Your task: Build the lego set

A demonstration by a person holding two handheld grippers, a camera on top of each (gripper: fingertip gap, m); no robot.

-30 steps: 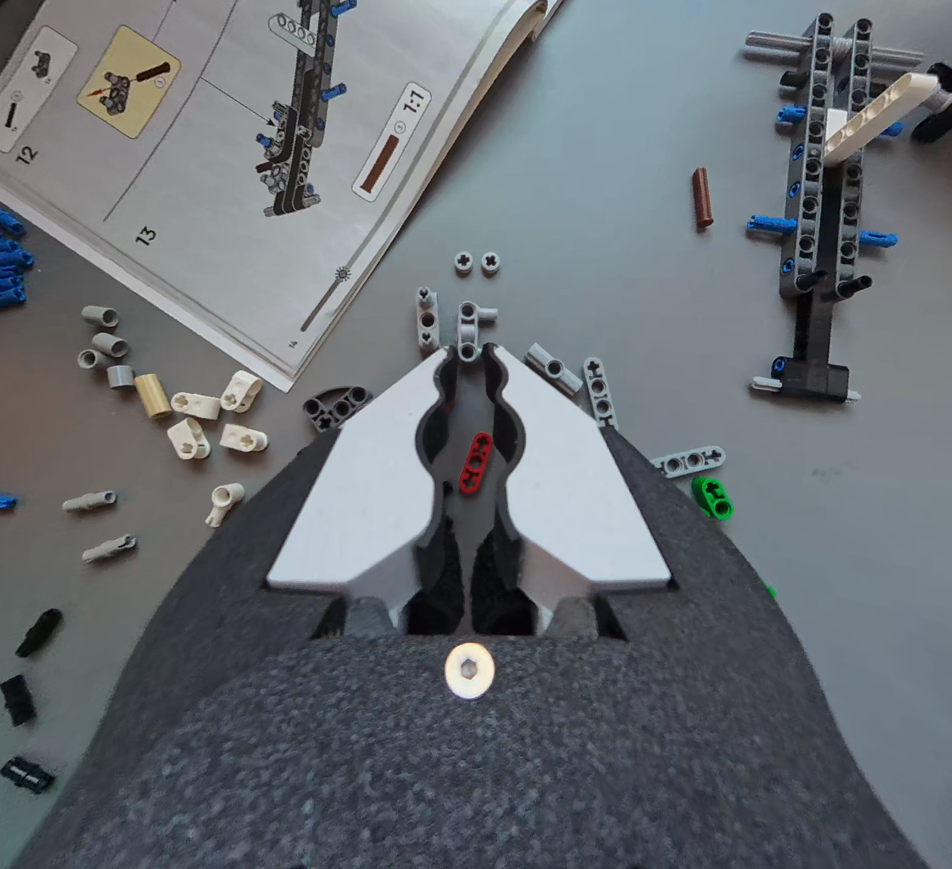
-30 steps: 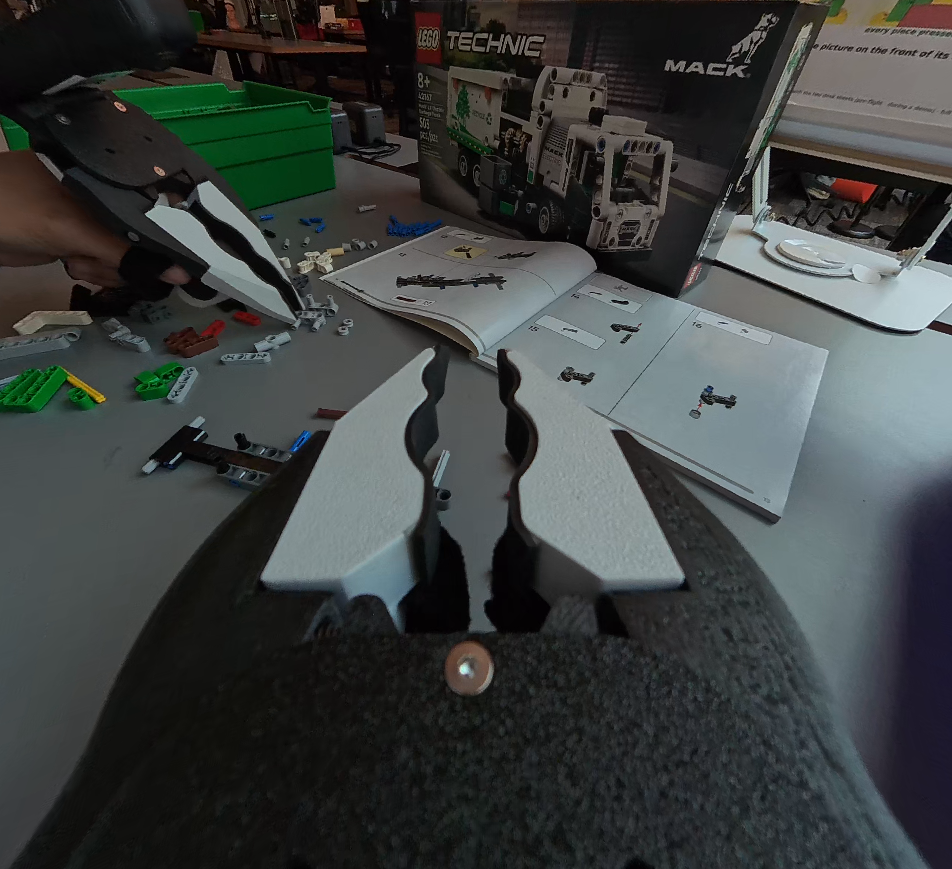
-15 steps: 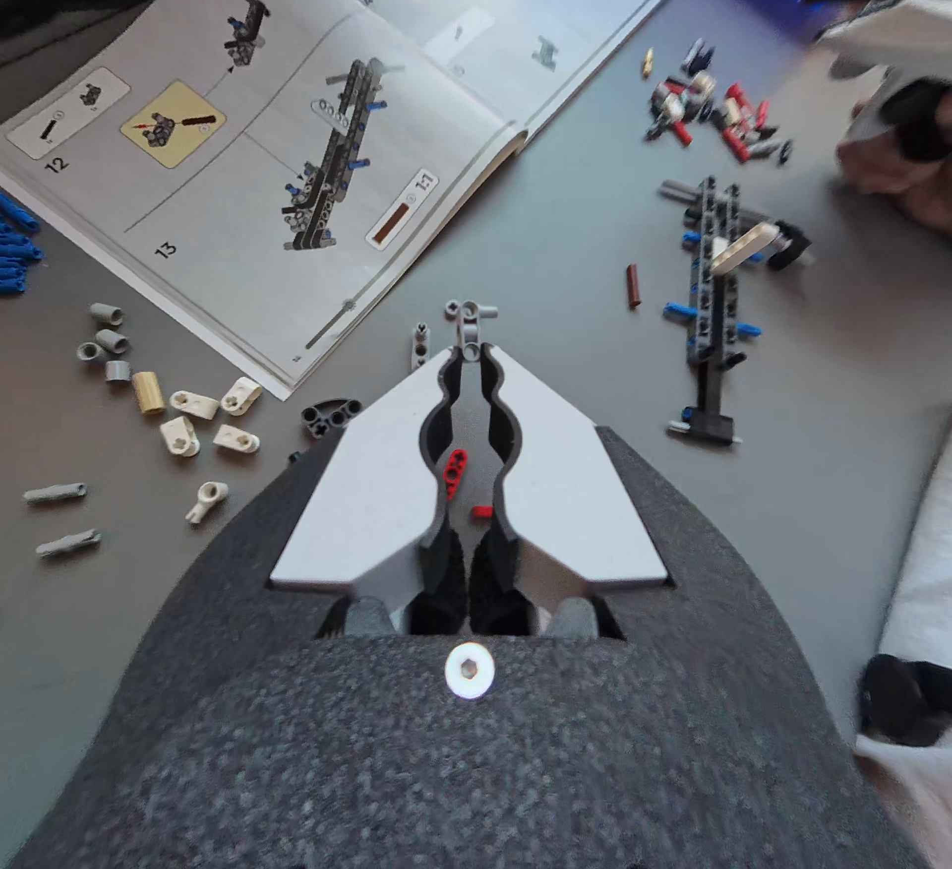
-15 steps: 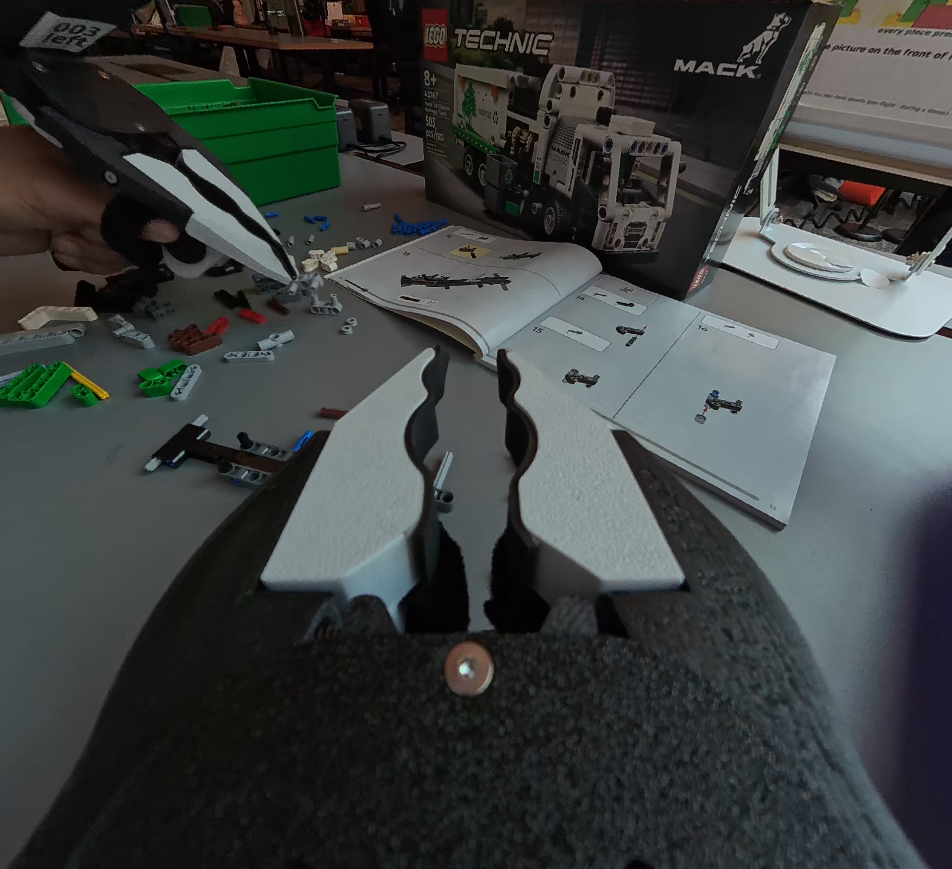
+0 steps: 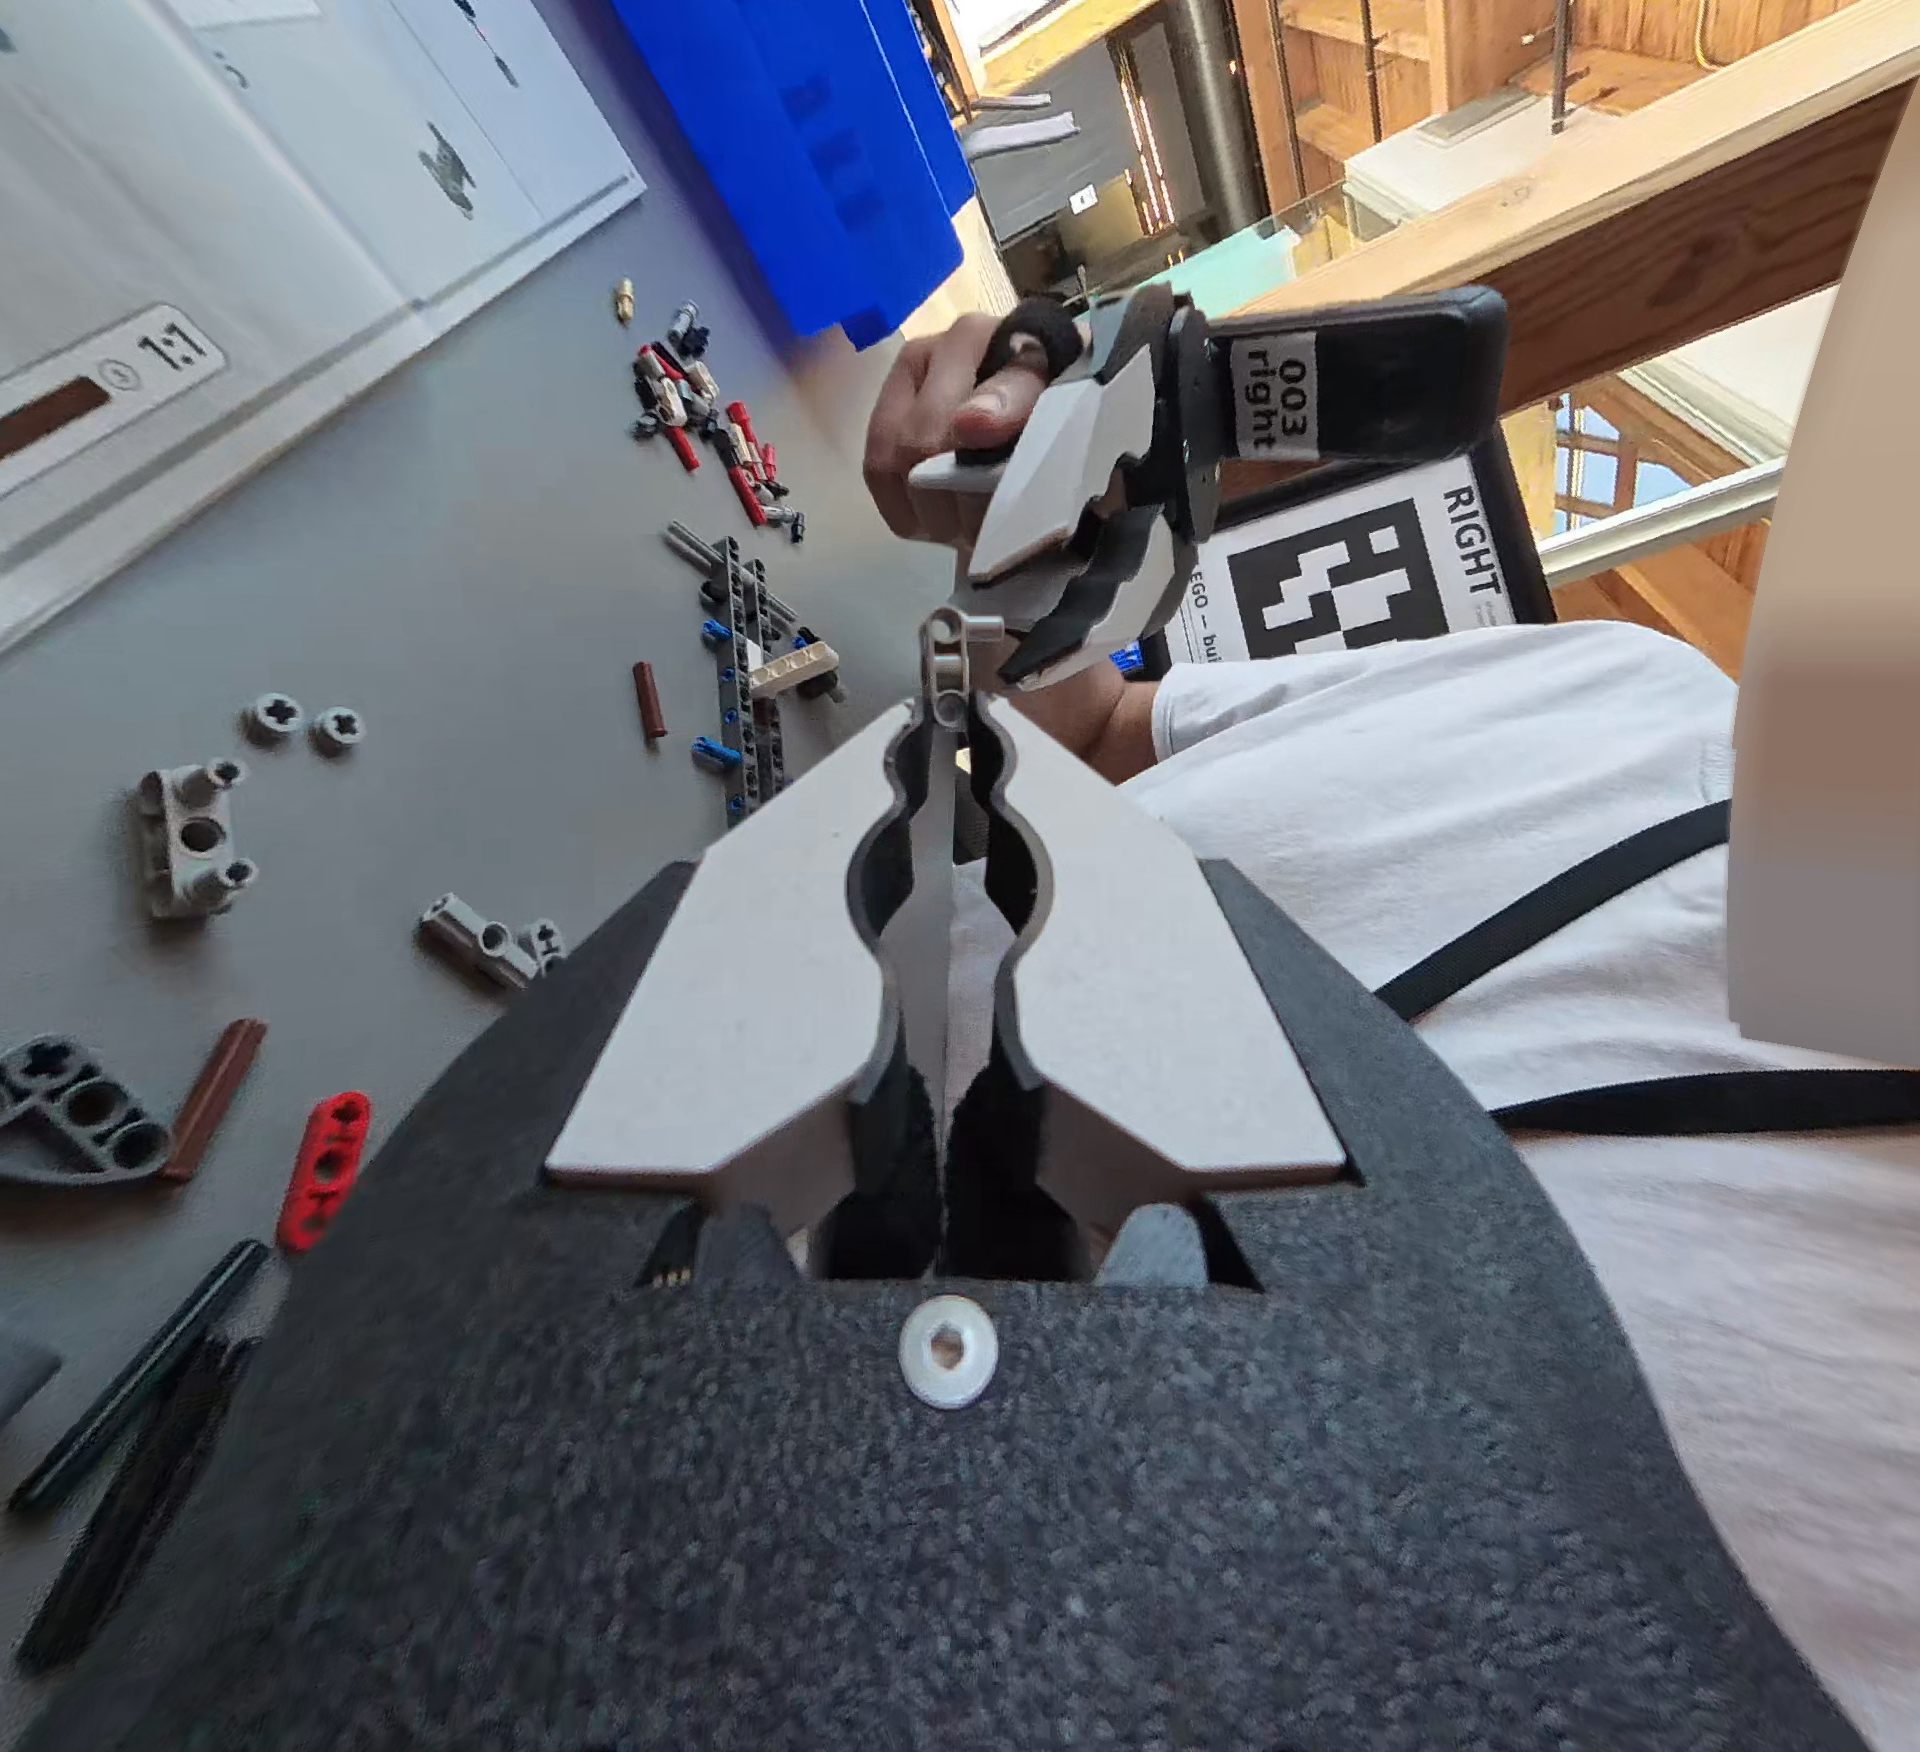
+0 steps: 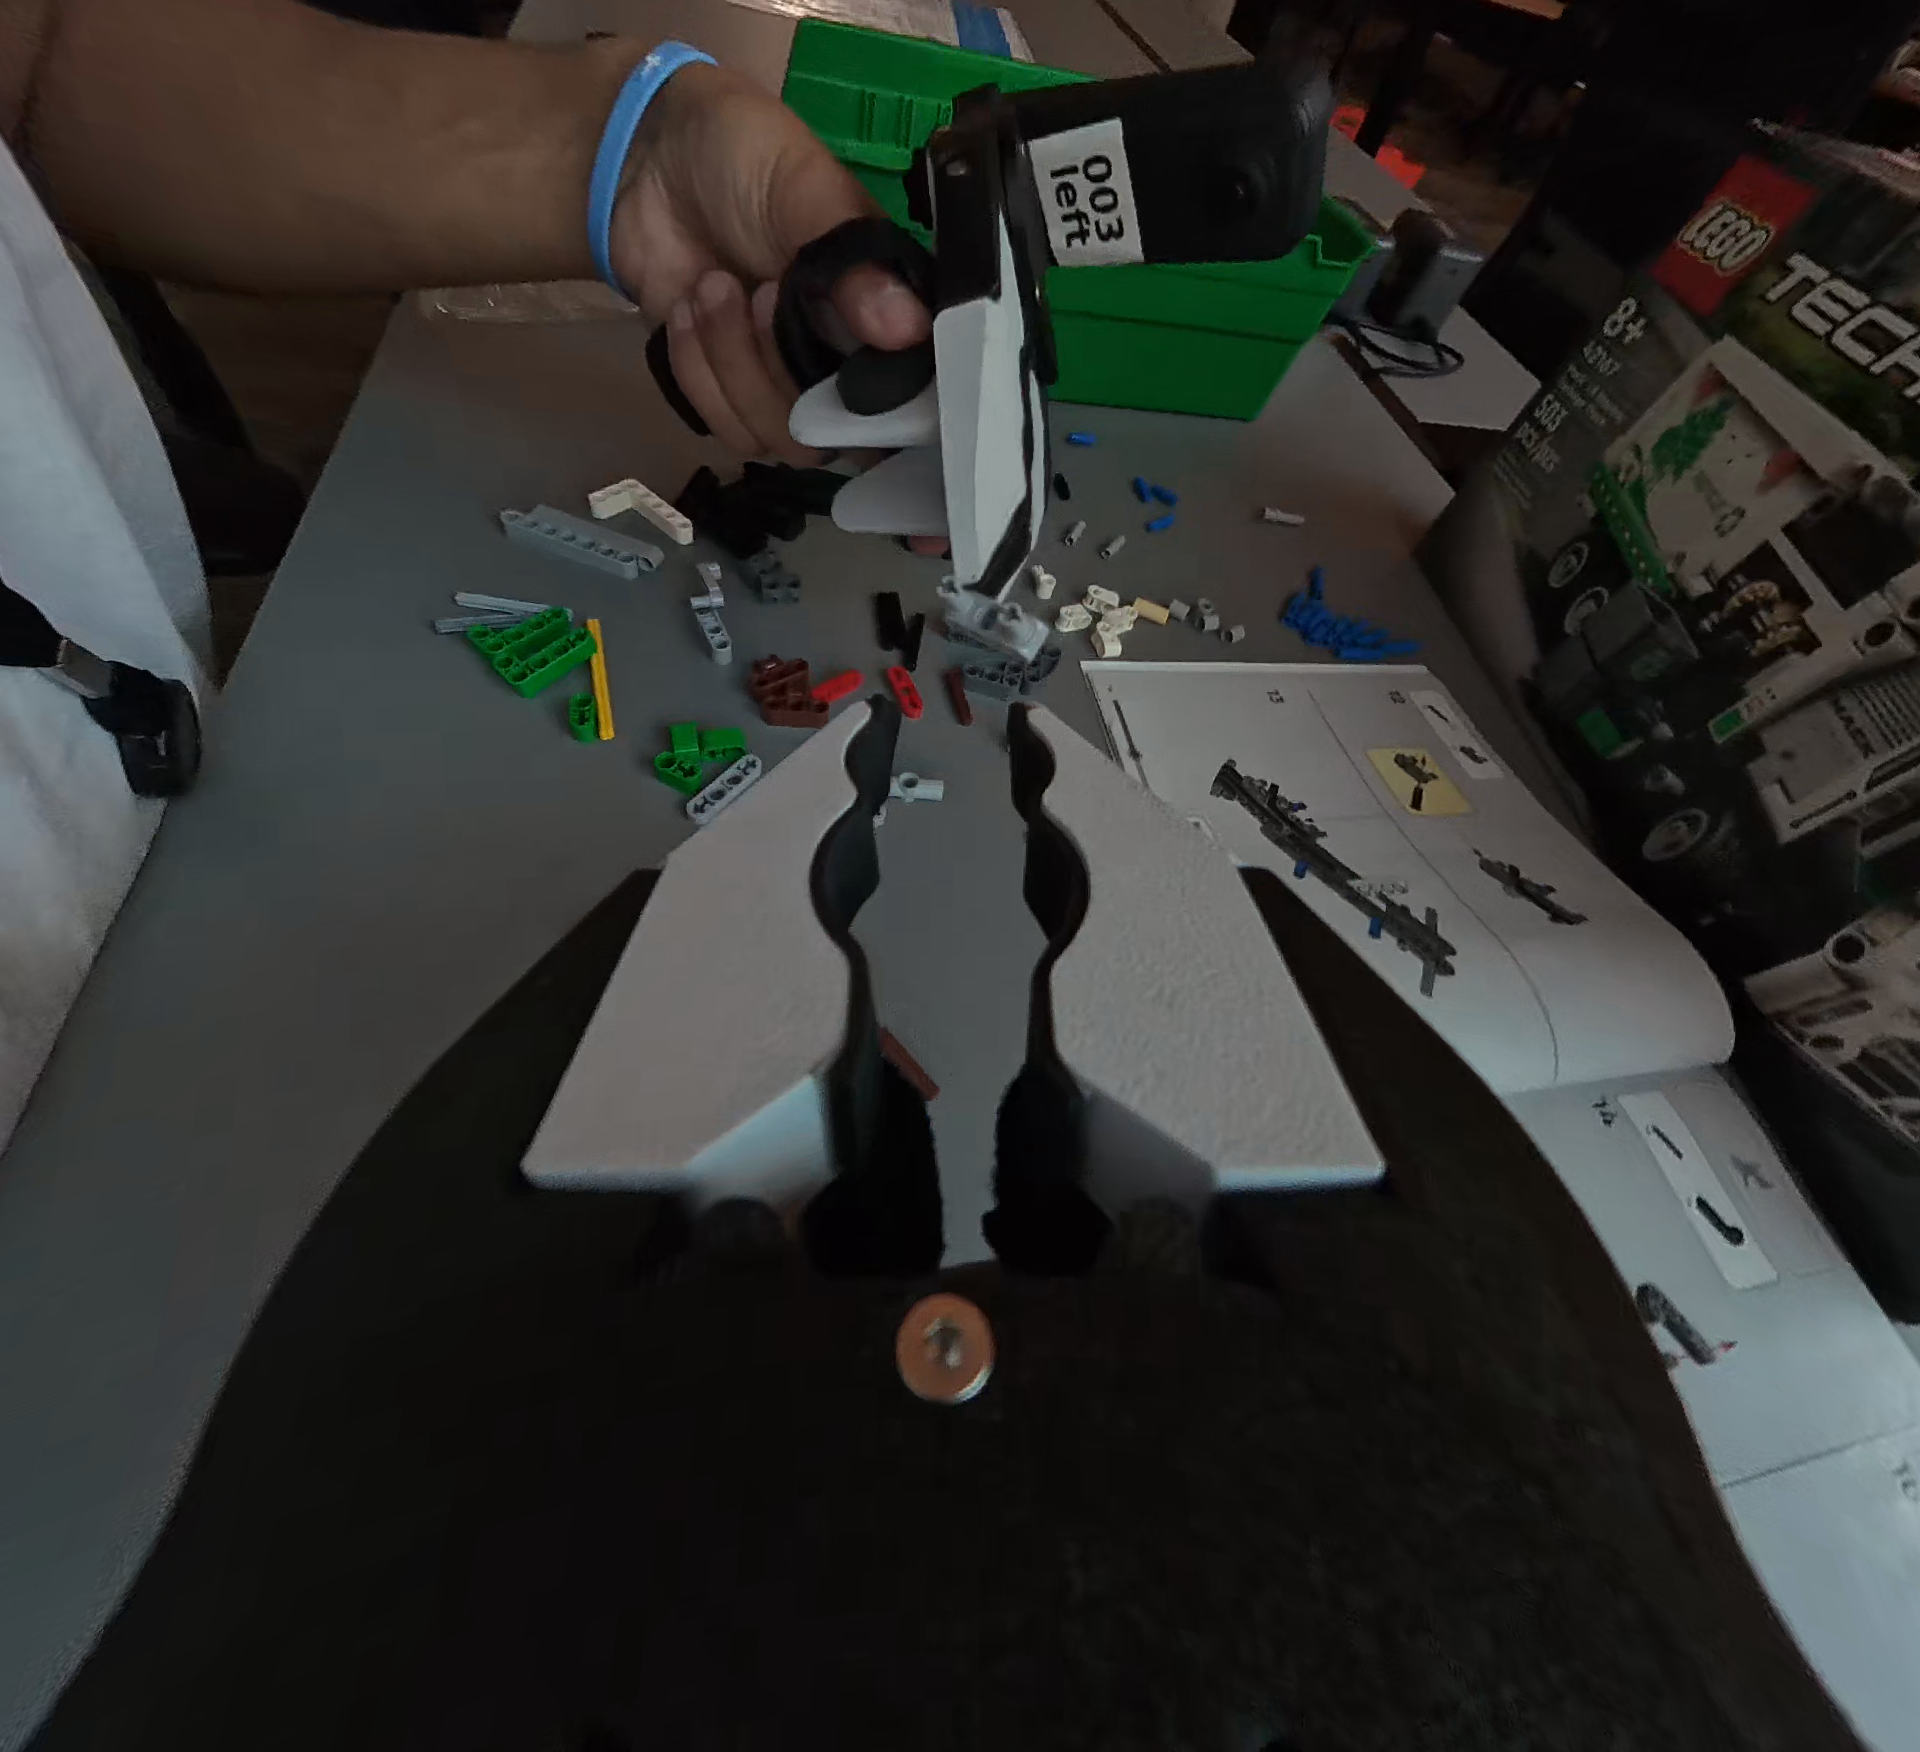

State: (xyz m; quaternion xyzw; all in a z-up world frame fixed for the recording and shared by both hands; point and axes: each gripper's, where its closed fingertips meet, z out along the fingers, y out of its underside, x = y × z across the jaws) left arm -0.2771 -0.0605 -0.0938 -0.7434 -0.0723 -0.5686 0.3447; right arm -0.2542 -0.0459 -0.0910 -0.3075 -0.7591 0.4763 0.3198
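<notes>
My left gripper (image 5: 948, 717) is shut on a small grey connector (image 5: 951, 658) and holds it up off the table. In the right wrist view the left gripper (image 6: 982, 575) points down with the connector (image 6: 992, 627) at its tips. My right gripper (image 6: 951, 720) is open and empty, its tips a short way in front of the connector. It shows in the left wrist view (image 5: 1023, 663) just right of the piece. The dark grey beam assembly (image 5: 743, 674) lies on the grey table, with a brown axle (image 5: 649, 700) beside it.
The open instruction booklet (image 6: 1351, 819) lies right of the parts, with the set's box (image 6: 1766, 559) behind it. A green bin (image 6: 1195, 331) and a blue bin (image 5: 790, 71) stand at the table's edges. Loose green, red, grey and blue parts (image 6: 540, 653) are scattered on the table. Both grippers' tips are close together, under 4 cm apart.
My left gripper has lifted the grey connector off the table and swung it towards the right gripper. The right gripper has turned to face it.
</notes>
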